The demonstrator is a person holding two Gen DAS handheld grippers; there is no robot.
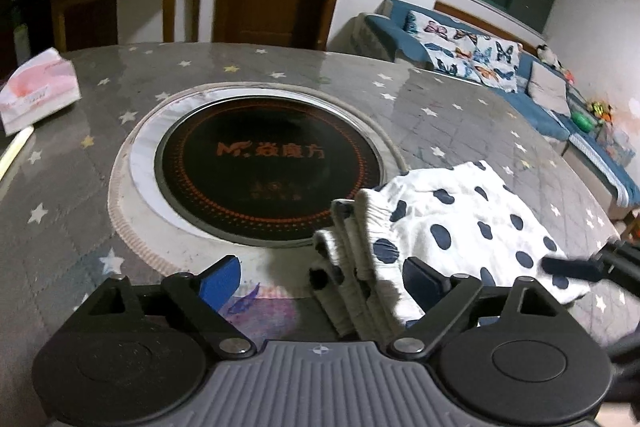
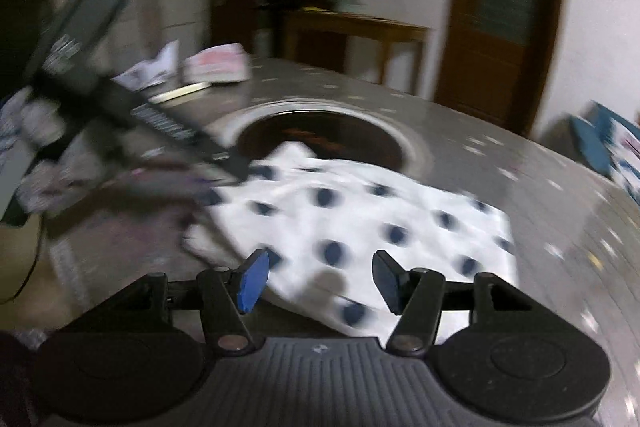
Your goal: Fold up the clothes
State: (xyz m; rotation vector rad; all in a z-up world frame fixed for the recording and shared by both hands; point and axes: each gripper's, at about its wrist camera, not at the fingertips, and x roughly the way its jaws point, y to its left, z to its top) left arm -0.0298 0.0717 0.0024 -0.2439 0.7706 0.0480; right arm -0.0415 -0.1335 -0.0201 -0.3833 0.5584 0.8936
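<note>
left gripper [image 1: 322, 279]: we see jaws spread wide, blue pads apart, nothing pinched; the garment's ribbed waistband lies between them
right gripper [image 2: 318, 279]: we see jaws spread, hovering over the near edge of the cloth, gripping nothing; view is motion-blurred
garment [image 1: 452, 223]: white with dark blue dots, folded in a loose stack on the table, right of the hob and partly over its rim
waistband [image 1: 360, 267]: layered folds at the garment's left edge
table [image 1: 72, 211]: grey star-print cover
hob [image 1: 268, 167]: round black inset at table centre
tissue pack [image 1: 40, 87]: far left of table
sofa [image 1: 520, 79]: blue, beyond table, butterfly cushions
</note>
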